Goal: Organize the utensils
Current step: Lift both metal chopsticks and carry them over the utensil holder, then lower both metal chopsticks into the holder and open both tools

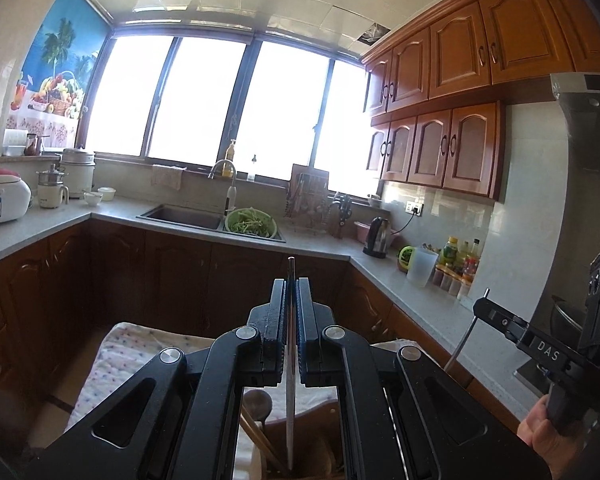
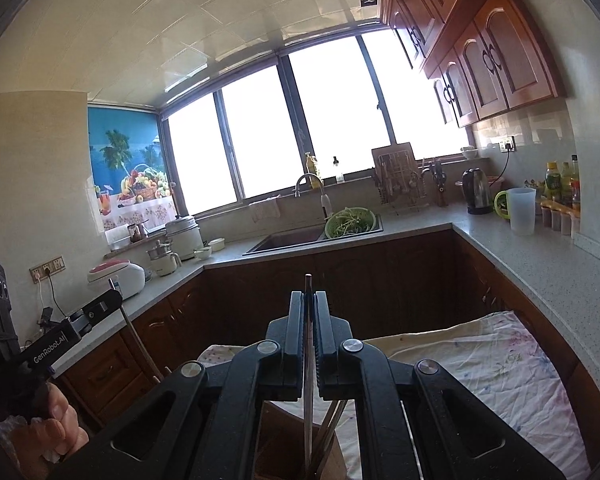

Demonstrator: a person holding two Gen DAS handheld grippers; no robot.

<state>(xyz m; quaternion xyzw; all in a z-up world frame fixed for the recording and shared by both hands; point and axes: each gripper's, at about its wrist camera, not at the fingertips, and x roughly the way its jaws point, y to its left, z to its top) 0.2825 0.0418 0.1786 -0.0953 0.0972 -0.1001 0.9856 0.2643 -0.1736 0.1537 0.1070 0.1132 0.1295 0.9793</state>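
The left gripper [image 1: 291, 286] is clamped on a thin metal utensil [image 1: 291, 380] standing upright between its fingers, lower end in a wooden holder [image 1: 300, 452] below them. The right gripper [image 2: 309, 300] likewise pinches a slim upright utensil [image 2: 308, 400] over the holder [image 2: 284, 440] on a floral cloth [image 2: 480, 364].

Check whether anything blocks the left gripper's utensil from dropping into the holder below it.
Partly. The left gripper is shut on a thin metal utensil whose lower end reaches the wooden holder. A wooden spoon and chopsticks already stand there, just left of its path.
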